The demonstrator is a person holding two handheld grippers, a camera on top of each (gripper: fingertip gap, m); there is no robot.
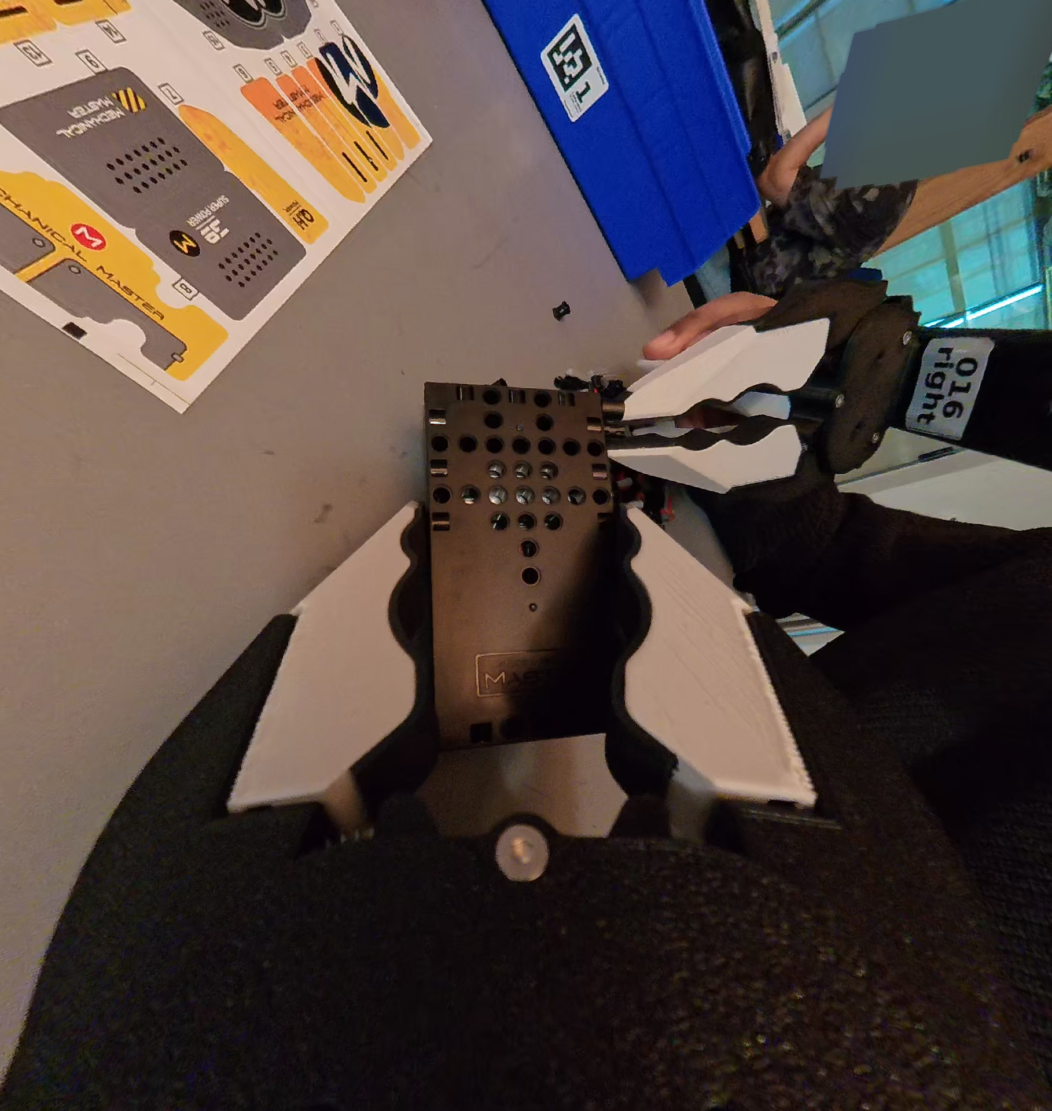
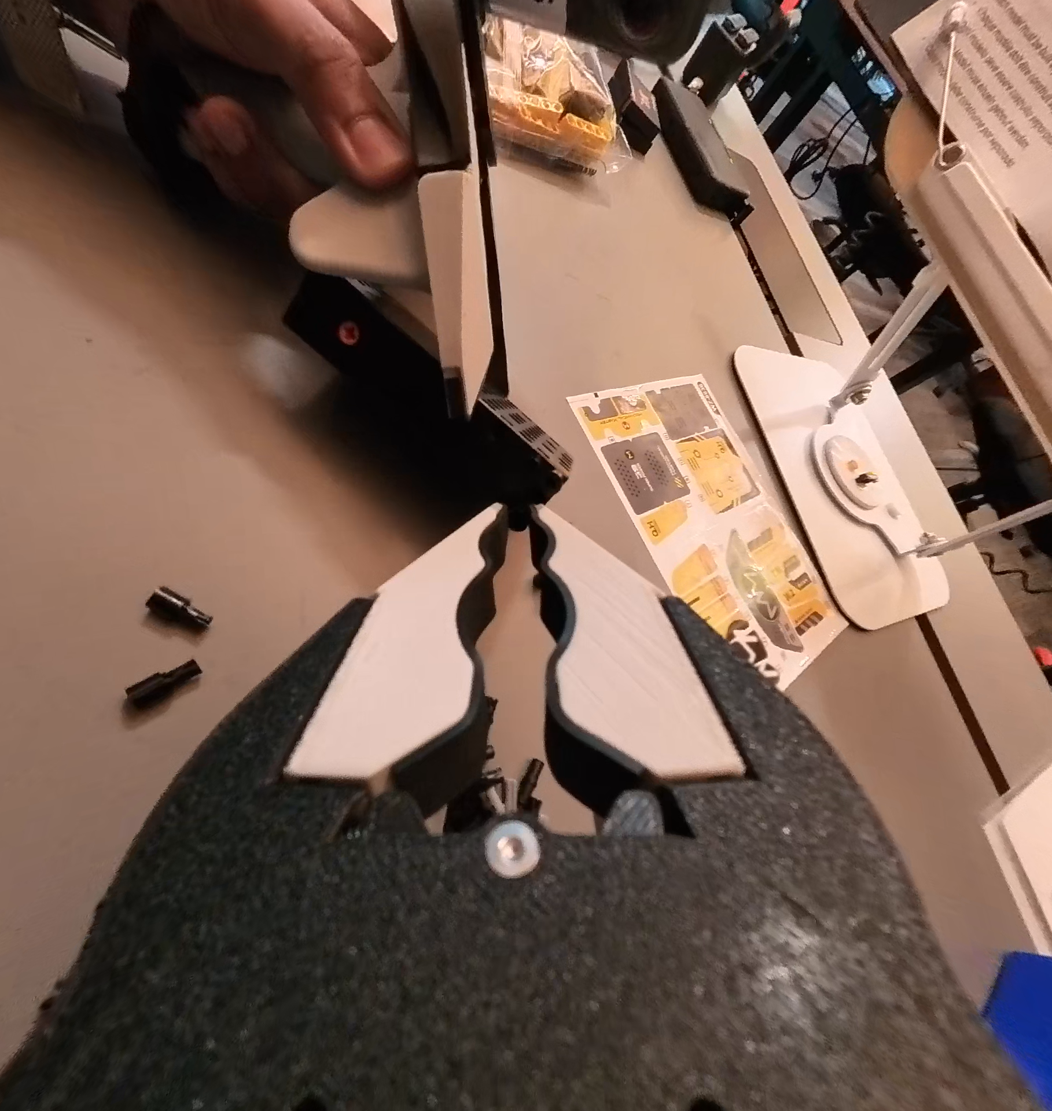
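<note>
My left gripper [image 1: 520, 511] is shut on a black perforated block [image 1: 511, 601] and holds it by its two long sides, above the grey table [image 1: 151, 541]. My right gripper [image 1: 617, 434] comes in from the right, shut on a small black pin [image 1: 611, 413] that touches the block's far right edge. In the right wrist view the right gripper [image 2: 519, 511] pinches the pin [image 2: 519, 522] at its tips against the block [image 2: 520, 457]. A white finger [image 2: 457, 288] of the left gripper, held by a hand [image 2: 331, 102], comes down onto the block from above.
A yellow and grey sticker sheet [image 1: 151, 180] lies on the table, also in the right wrist view [image 2: 710, 511]. A blue bin [image 1: 632, 132] stands at the far edge. Loose black pins [image 2: 178, 604] lie left of the right gripper. A white lamp base [image 2: 824, 481] sits to the right. The gap from one gripper's tips to the other's is roughly 5 centimeters.
</note>
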